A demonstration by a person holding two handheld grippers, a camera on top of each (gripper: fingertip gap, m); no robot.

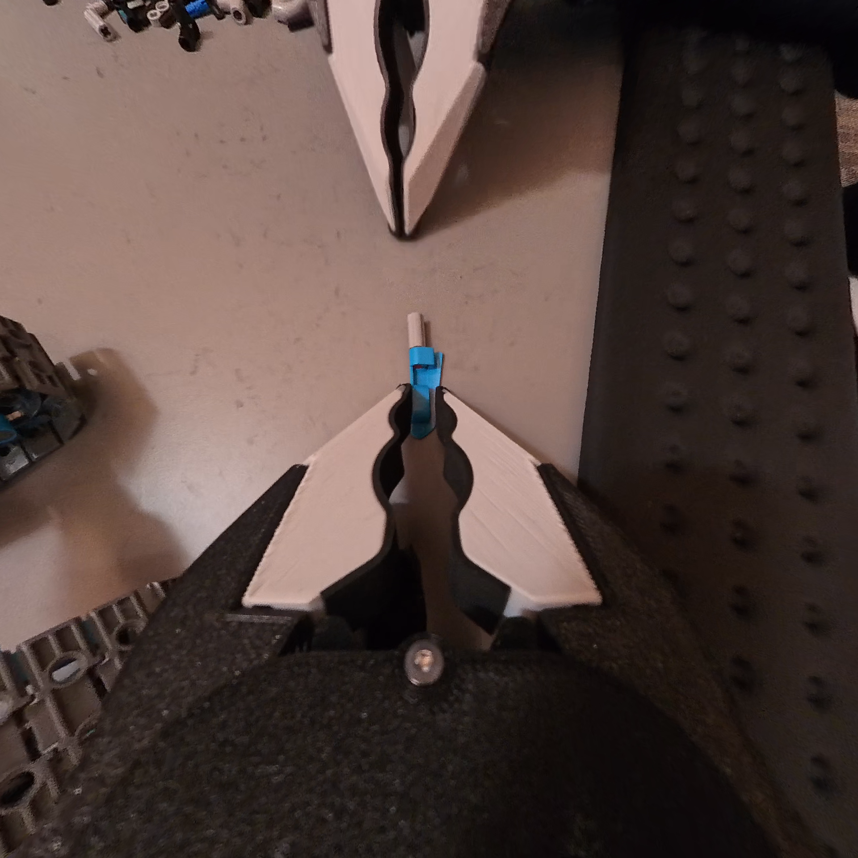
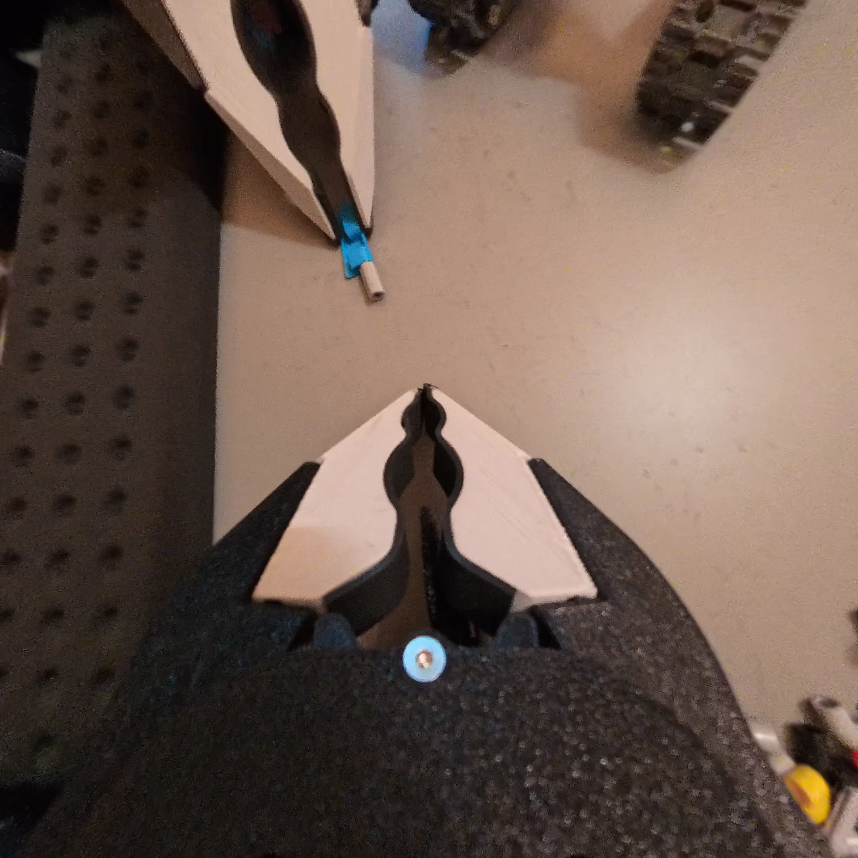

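My left gripper (image 1: 422, 387) is shut on a small blue connector piece (image 1: 423, 371) with a short white pin (image 1: 414, 329) sticking out of its far end. It holds the piece just above the beige table. In the right wrist view the same left gripper (image 2: 352, 230) comes in from the top with the blue piece (image 2: 354, 255) and white pin (image 2: 373, 283). My right gripper (image 2: 425, 387) is shut and empty, its tips facing the pin a short way off. It also shows in the left wrist view (image 1: 401, 232), pointing at the held piece.
A dark studded baseplate (image 1: 724, 325) runs along one side, also in the right wrist view (image 2: 93, 325). A grey beam assembly (image 1: 42, 418) and a grey frame (image 1: 55, 673) lie at left. Loose small parts (image 1: 176, 18) sit far off; more parts, one yellow (image 2: 808, 794), lie bottom right. The tips of one gripper are about 9 centimeters away from the tips of the other.
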